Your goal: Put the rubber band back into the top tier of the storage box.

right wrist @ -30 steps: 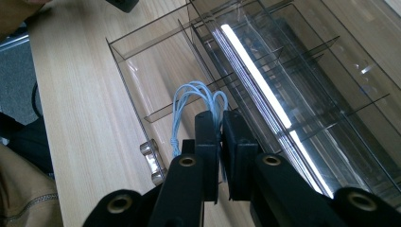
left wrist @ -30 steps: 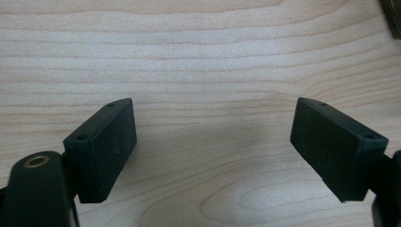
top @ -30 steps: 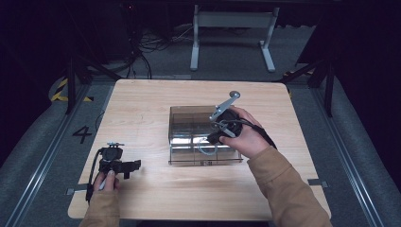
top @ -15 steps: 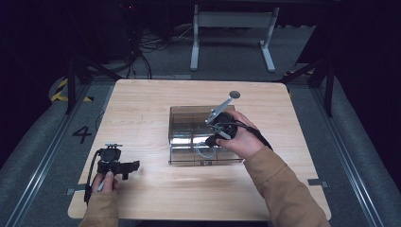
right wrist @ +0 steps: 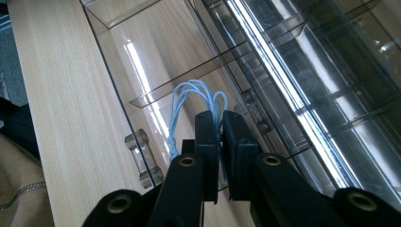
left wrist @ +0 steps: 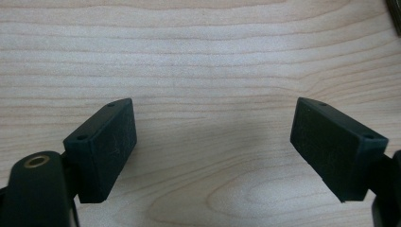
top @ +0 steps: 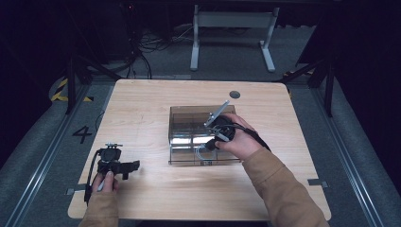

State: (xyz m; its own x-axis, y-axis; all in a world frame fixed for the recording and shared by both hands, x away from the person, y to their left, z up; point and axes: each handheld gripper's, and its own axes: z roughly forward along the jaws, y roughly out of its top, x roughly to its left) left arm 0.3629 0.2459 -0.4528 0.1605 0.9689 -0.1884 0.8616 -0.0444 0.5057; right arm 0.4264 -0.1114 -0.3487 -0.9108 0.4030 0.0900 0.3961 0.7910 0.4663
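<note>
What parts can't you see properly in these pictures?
- Lower end of the pale blue string loop: right gripper view, pinched out of sight between the right gripper jaws.
- Clear plastic organiser box, near-right part: high view, covered by the right hand.
- Box compartments: high view, glare and small size blur them.
- Left gripper: its view crops its body.
</note>
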